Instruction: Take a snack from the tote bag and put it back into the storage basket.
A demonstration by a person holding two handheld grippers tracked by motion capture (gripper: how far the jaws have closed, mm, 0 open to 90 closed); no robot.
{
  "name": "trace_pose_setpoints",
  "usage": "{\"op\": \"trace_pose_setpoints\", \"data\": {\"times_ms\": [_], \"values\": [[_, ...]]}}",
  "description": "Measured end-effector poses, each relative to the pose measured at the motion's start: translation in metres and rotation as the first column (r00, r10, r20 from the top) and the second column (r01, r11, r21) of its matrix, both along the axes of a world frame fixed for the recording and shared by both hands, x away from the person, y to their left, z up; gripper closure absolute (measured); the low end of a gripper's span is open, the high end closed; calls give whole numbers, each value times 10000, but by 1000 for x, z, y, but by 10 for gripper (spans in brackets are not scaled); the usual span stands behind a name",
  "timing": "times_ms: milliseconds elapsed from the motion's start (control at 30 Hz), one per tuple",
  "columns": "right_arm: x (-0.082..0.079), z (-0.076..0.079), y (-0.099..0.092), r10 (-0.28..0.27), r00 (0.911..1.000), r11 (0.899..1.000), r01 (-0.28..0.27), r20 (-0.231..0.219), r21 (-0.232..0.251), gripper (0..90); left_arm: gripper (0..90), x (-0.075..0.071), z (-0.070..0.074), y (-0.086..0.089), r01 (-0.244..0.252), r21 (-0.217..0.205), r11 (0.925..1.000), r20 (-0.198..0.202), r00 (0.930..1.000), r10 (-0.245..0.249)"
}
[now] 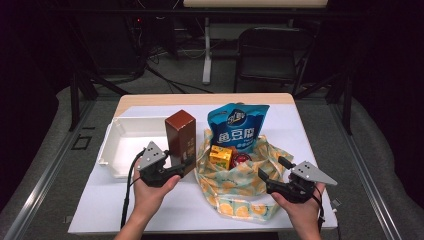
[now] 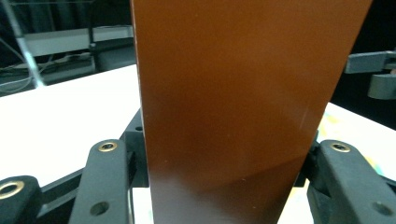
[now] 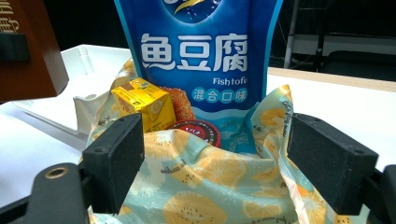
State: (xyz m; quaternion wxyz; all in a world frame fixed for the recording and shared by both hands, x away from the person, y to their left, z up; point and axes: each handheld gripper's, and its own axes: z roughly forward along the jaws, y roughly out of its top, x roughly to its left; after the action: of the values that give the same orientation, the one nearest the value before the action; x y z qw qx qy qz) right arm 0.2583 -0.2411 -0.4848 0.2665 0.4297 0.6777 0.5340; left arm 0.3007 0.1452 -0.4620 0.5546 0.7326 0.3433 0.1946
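The left claw (image 1: 186, 164) is clenched on an upright brown carton (image 1: 181, 136), with a white tray (image 1: 125, 137) just beside it. The right claw (image 1: 271, 171) is released, its jaws either side of a citrus-print bag's (image 1: 235, 187) near rim, bare bench (image 1: 165, 210) around.

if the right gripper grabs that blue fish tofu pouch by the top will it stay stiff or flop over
Probably floppy: the blue pouch looks like thin glossy film, standing only because it leans in the fruit-print cloth bag. It seems puffy, so likely light for its size. The slick film may slip between the jaws of the right gripper, which is open now.
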Motion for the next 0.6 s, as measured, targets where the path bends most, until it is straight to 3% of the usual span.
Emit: {"op": "trace_pose_setpoints", "data": {"times_ms": [300,600], "values": [[2,-5,-2,47,10000,10000,-48,-43,-24,191,443,5,-3,29,-662,223,9976,-172,9976,665],[5,-8,-3,47,9999,9999,-45,-148,122,201,444,19,-12,55,-1416,480,9888,-675,9872,1447]]}}
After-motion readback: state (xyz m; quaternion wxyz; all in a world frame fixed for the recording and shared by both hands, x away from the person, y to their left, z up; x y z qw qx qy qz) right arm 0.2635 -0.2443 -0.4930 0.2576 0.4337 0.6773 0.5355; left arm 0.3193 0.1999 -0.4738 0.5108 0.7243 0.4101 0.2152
